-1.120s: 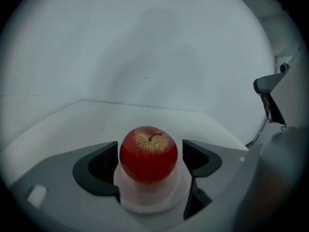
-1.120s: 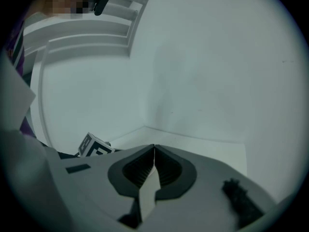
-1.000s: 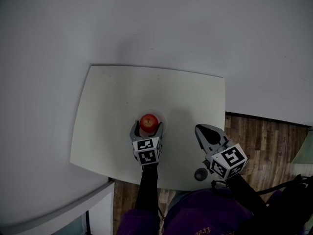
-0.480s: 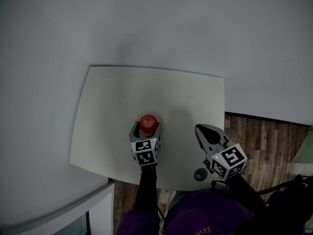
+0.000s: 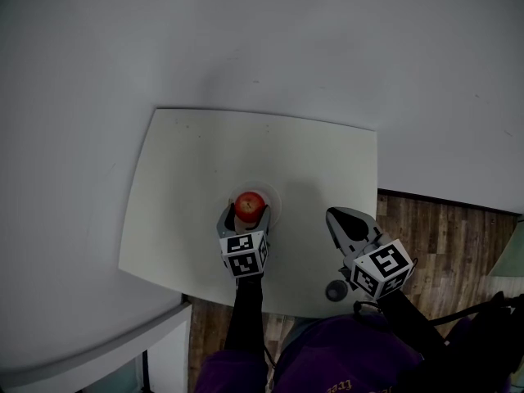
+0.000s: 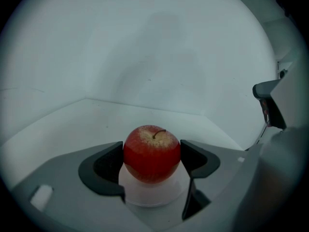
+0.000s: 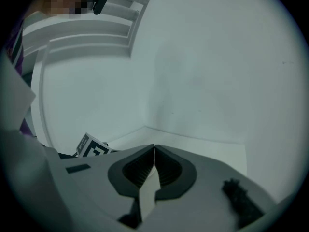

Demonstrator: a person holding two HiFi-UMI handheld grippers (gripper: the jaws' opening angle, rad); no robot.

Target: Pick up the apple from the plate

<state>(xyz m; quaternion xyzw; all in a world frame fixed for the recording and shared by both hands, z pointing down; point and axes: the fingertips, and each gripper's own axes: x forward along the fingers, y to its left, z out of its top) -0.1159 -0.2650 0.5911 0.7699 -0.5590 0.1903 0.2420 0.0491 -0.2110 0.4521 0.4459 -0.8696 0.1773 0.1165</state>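
- Pale table [image 5: 188,178] stands against a plain grey wall [image 5: 327,39].
- Left gripper [image 5: 245,216], near the table's front edge: jaws have just been closing and pinch the red apple [image 6: 152,153], which sits on a white plate [image 6: 152,197].
- Right gripper [image 7: 154,151], over the front right corner: jaws pressed together, nothing between them.

A pale cream rectangular tabletop [image 5: 196,178] stands against plain grey-white walls [image 5: 327,39] at its far and left sides. Dark wood-plank flooring [image 5: 442,228] shows beyond its right edge. A small round white plate [image 6: 154,195] sits directly on the surface, close to the near edge and roughly midway along it.
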